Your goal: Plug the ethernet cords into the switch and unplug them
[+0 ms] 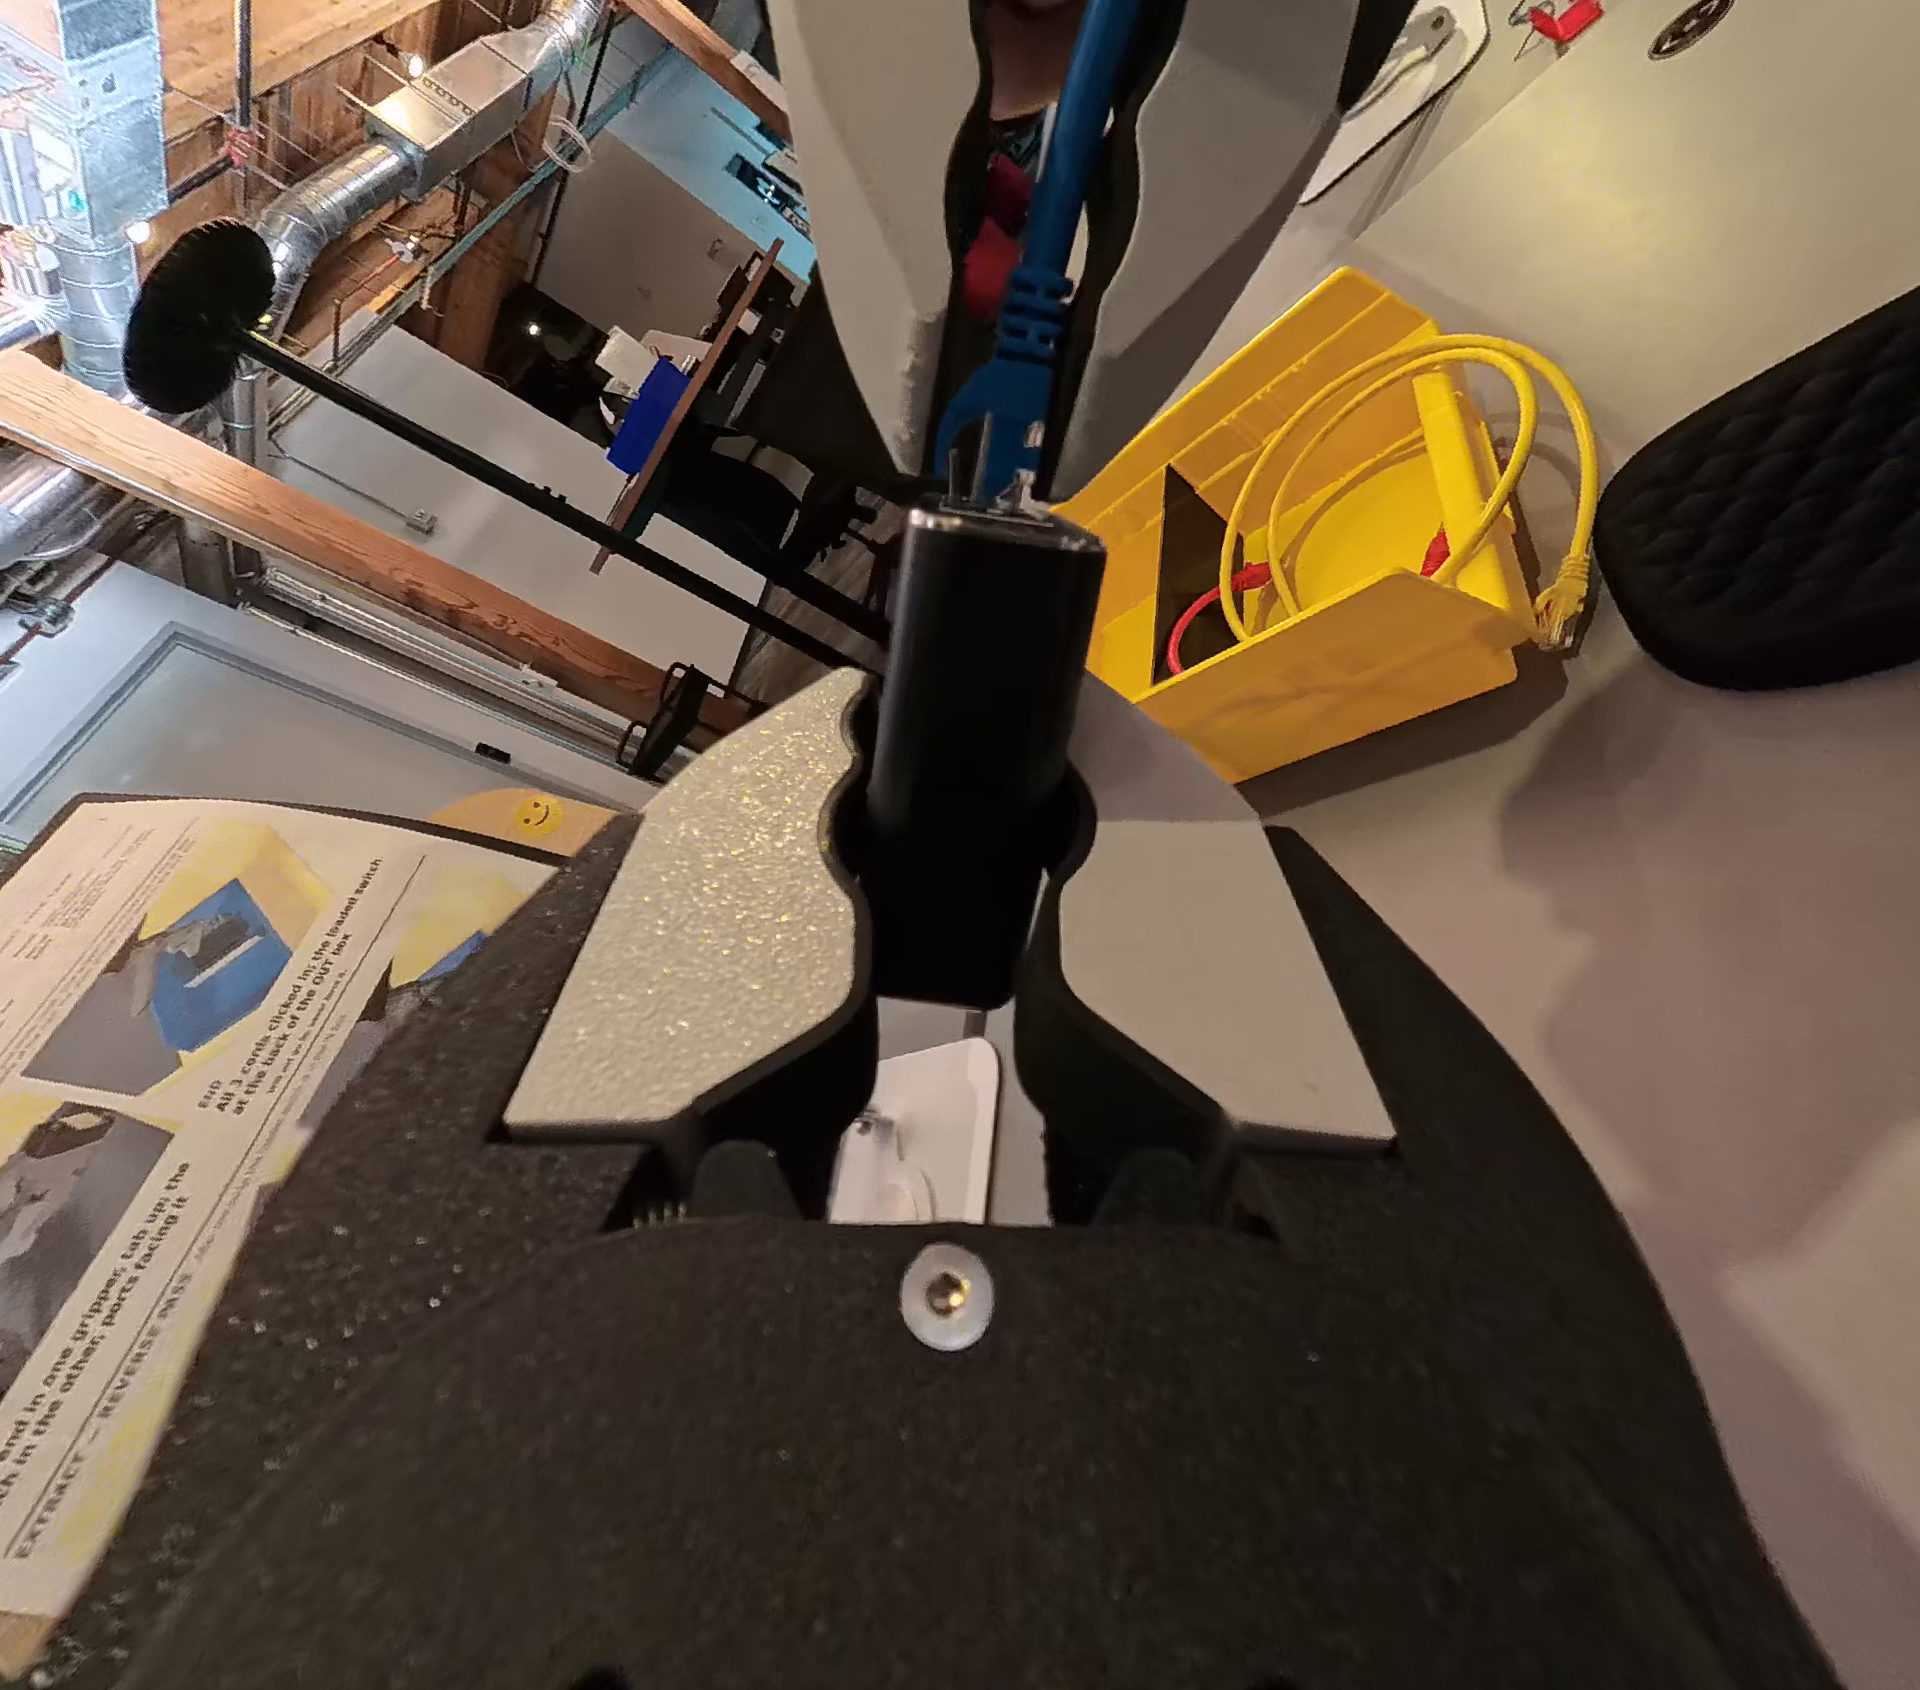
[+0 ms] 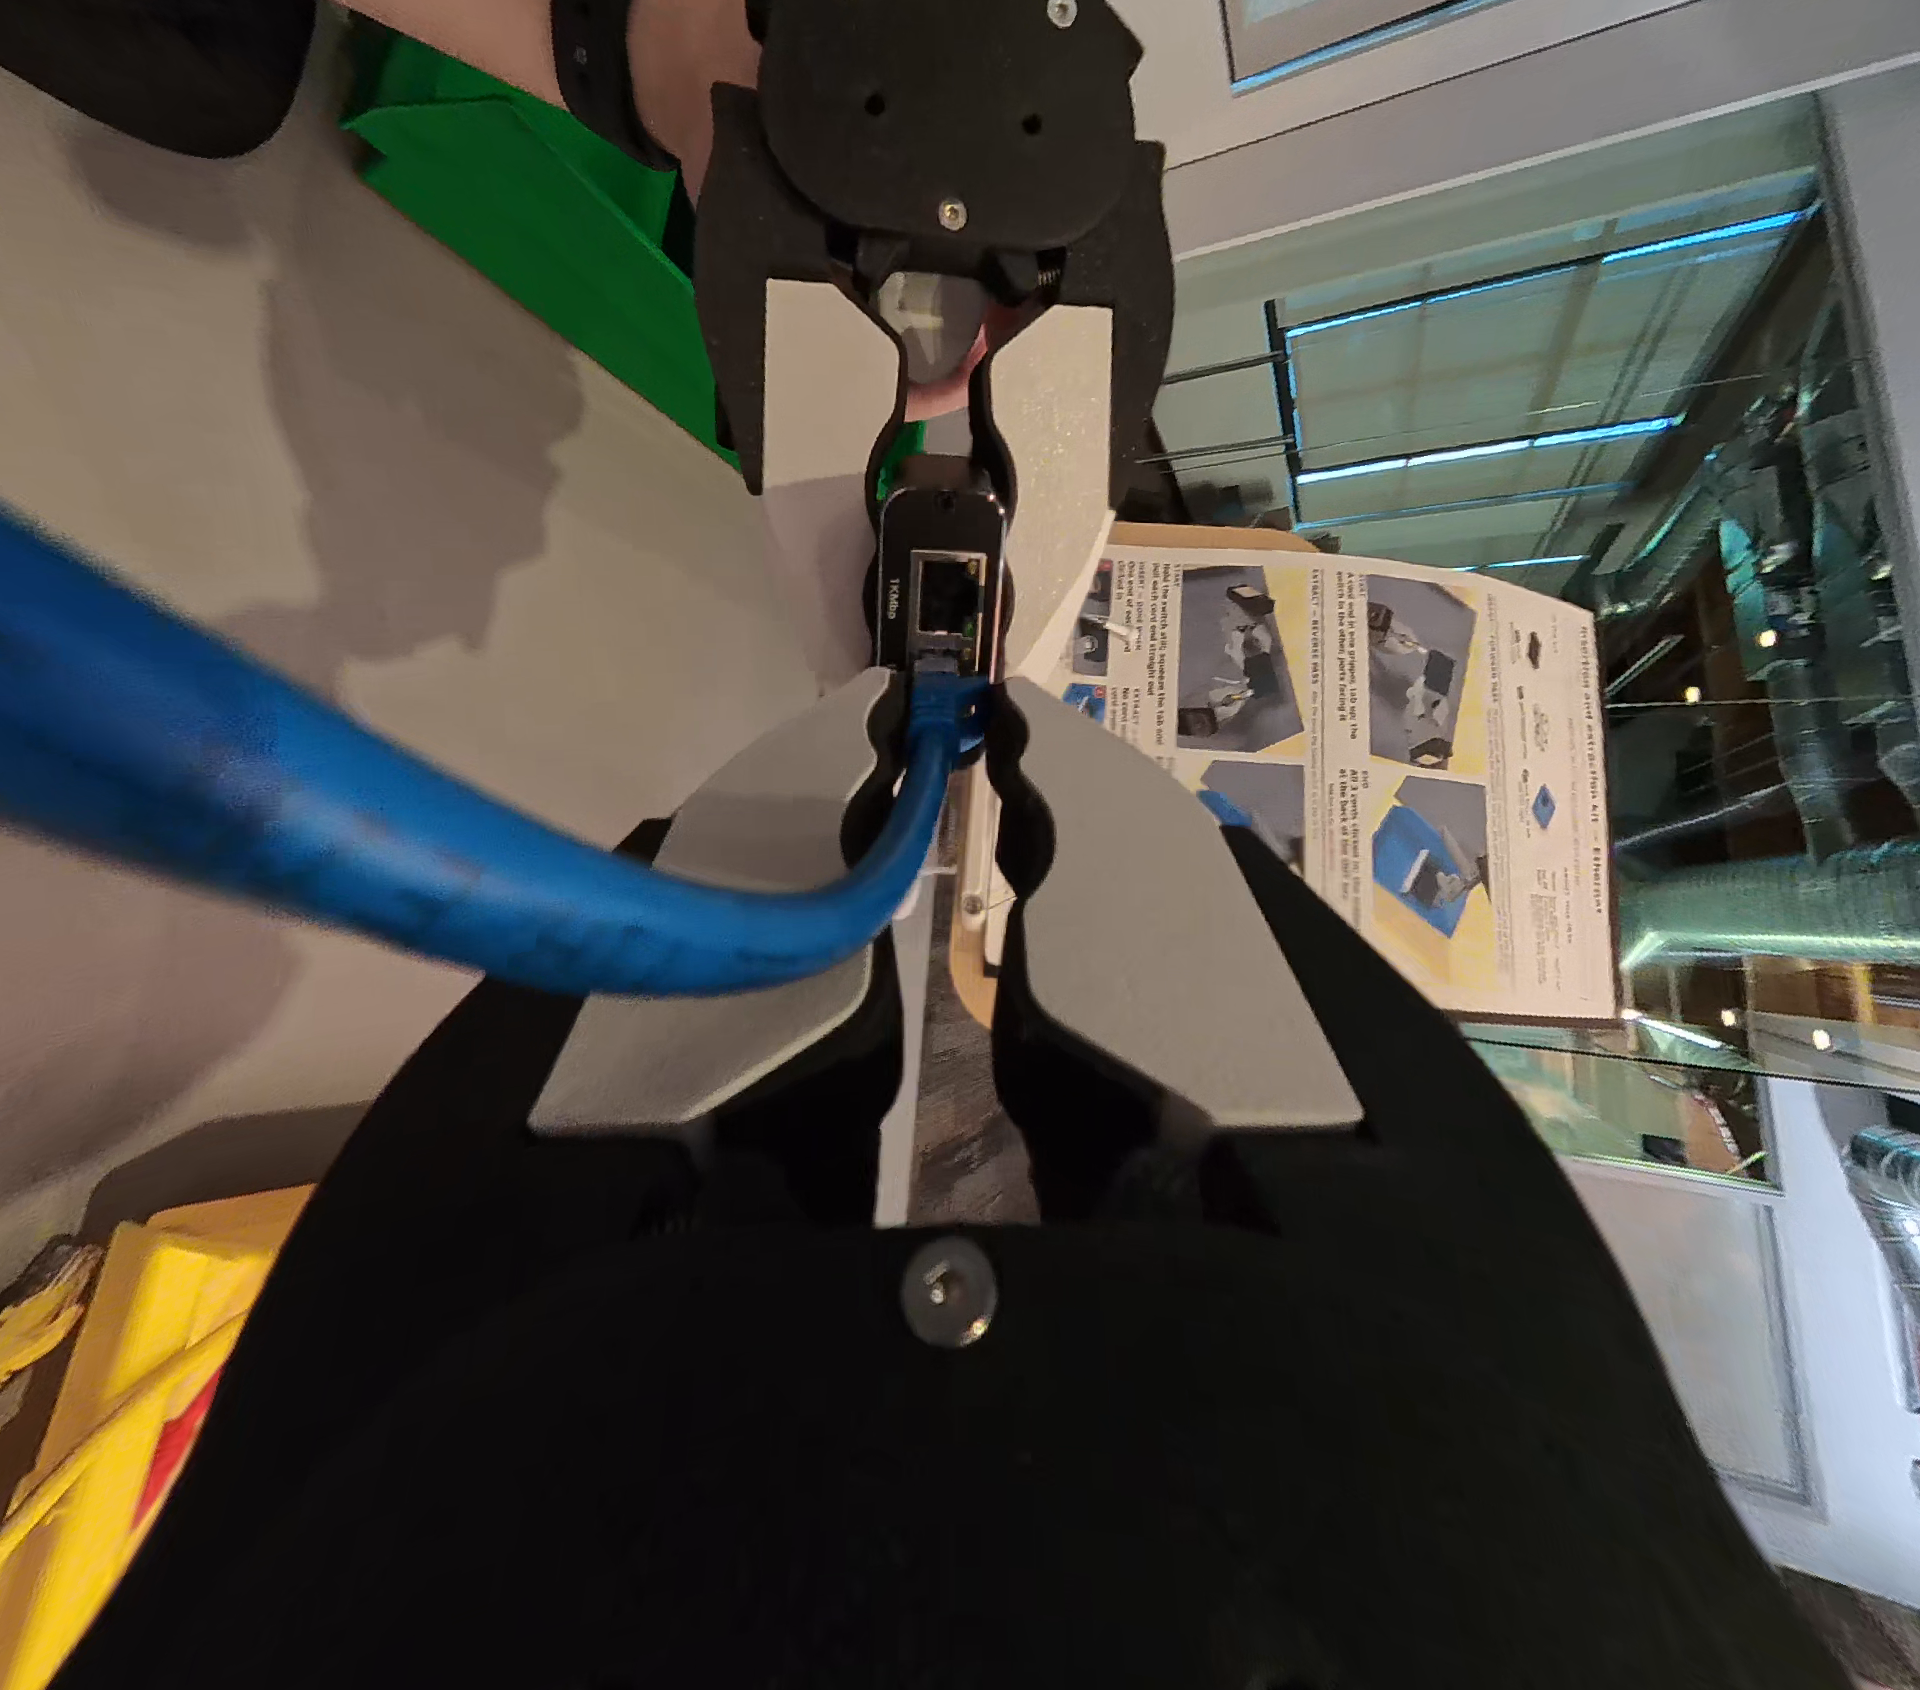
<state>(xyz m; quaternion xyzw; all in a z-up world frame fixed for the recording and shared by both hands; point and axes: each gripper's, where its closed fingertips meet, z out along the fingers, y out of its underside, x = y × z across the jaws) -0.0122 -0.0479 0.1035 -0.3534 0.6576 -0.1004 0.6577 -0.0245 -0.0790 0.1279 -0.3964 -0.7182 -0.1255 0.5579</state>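
My left gripper [image 1: 977, 705] is shut on a small black switch [image 1: 977, 632] and holds it above the grey table, port end pointing away. My right gripper [image 1: 997, 435] comes in from the top of the left wrist view, shut on the blue ethernet cord's plug [image 1: 1023, 352]. The plug's tip meets the switch's end face. In the right wrist view, my right gripper [image 2: 951, 690] pinches the blue plug [image 2: 940, 710] at the lower port of the switch [image 2: 894, 591]. The port above it is open. The blue cord [image 2: 416, 851] sweeps off left. The left gripper [image 2: 940, 518] faces me.
A yellow bin [image 1: 1299, 684] on the grey table [image 1: 1558, 1017] holds a yellow cord [image 1: 1455, 393] and a red cord [image 1: 1205, 601]. A black pad [image 1: 1787, 518] lies beside it. A printed instruction sheet [image 2: 1351, 757] and a green bin [image 2: 520, 206] are nearby. A person's wrist with a black band [image 2: 613, 9] holds the left gripper. About 4 centimeters separates my left fingertips from my right.
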